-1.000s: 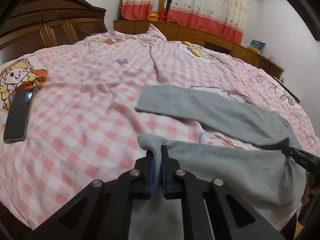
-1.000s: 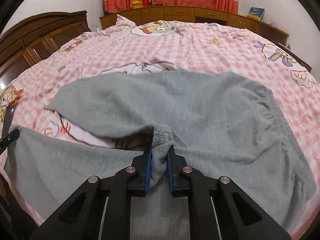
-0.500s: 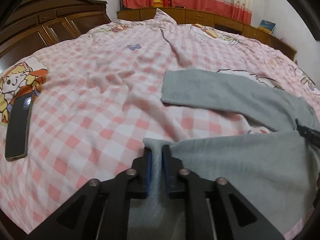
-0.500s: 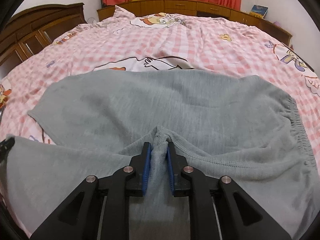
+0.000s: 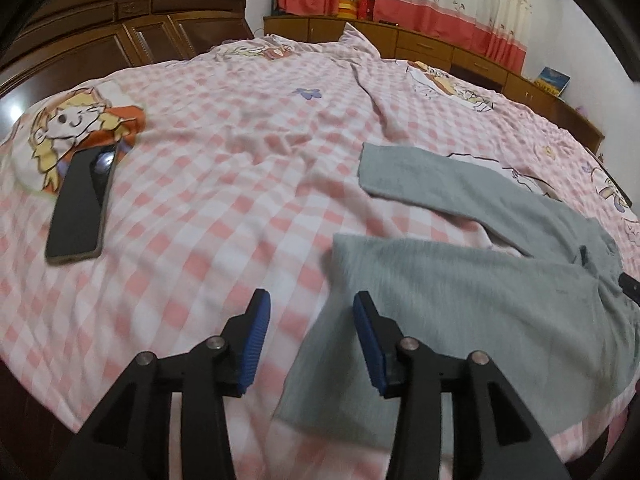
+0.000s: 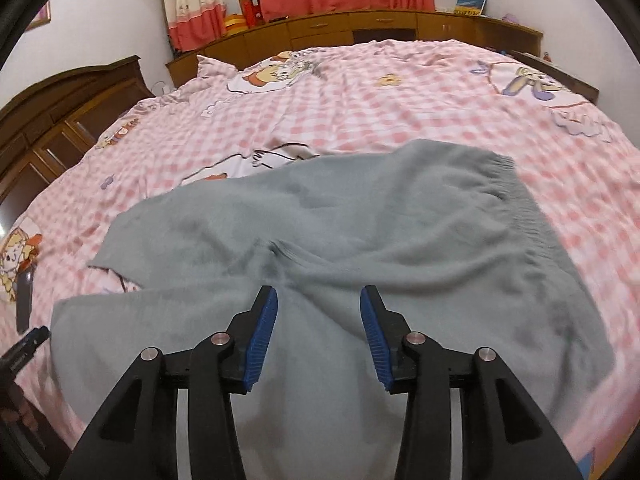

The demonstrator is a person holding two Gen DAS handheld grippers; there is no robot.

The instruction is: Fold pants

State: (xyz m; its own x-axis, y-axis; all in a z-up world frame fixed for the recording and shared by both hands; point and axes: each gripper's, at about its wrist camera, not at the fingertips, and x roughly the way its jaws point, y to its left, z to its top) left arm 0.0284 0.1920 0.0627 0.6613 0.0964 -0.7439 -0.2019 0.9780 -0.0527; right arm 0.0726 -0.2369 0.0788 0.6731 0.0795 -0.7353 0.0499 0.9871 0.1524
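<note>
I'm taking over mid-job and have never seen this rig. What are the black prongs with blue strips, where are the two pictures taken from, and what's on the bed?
There is no robot arm: a person holds one two-finger clamp in each hand, and each clamp has a fisheye camera that looks along its fingers. One picture looks out from the left gripper, the other from the right gripper. The blue strips are the pads on the fingers. Both grippers are open and hold nothing. On the pink checked bedspread lie the grey pants, spread out, with the two legs apart in the left view and the elastic waistband on the right. A dark phone lies off to the left.
</note>
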